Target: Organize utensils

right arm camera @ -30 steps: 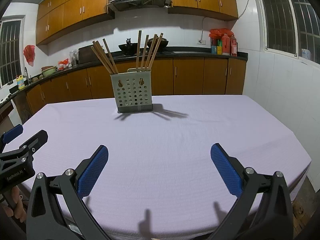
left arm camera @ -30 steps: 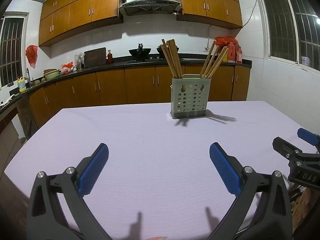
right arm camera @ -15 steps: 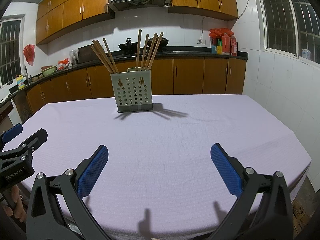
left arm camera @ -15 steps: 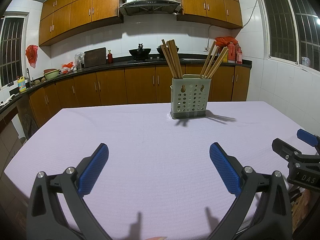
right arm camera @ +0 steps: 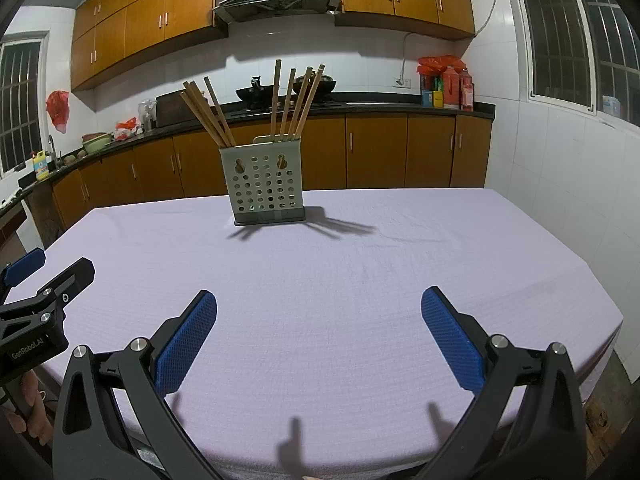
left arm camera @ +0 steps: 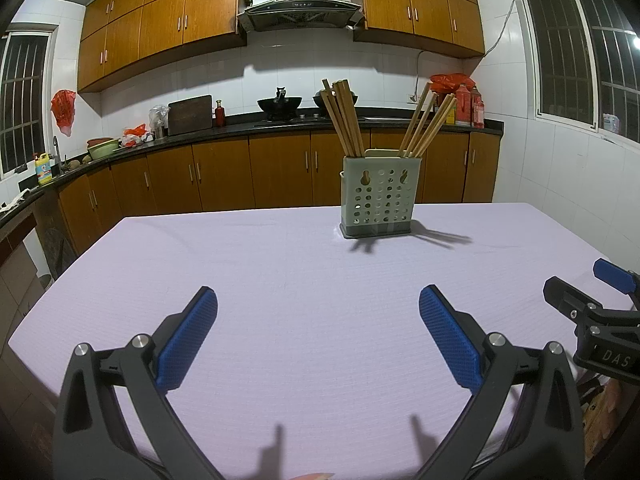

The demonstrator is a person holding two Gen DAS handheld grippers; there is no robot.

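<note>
A grey perforated utensil holder [left arm camera: 378, 198] stands upright on the far middle of the table; it also shows in the right wrist view [right arm camera: 266, 186]. Several wooden chopsticks [left arm camera: 344, 118] lean in its left compartment and more chopsticks [left arm camera: 426, 126] in its right one. My left gripper [left arm camera: 318, 310] is open and empty near the table's front edge, well short of the holder. My right gripper [right arm camera: 318, 312] is open and empty too, beside the left one. Each gripper shows at the edge of the other's view.
The table [left arm camera: 280, 264] has a pale lilac cloth. Kitchen counters and wooden cabinets [left arm camera: 224, 176] run behind it, with a white tiled wall [right arm camera: 560, 168] to the right.
</note>
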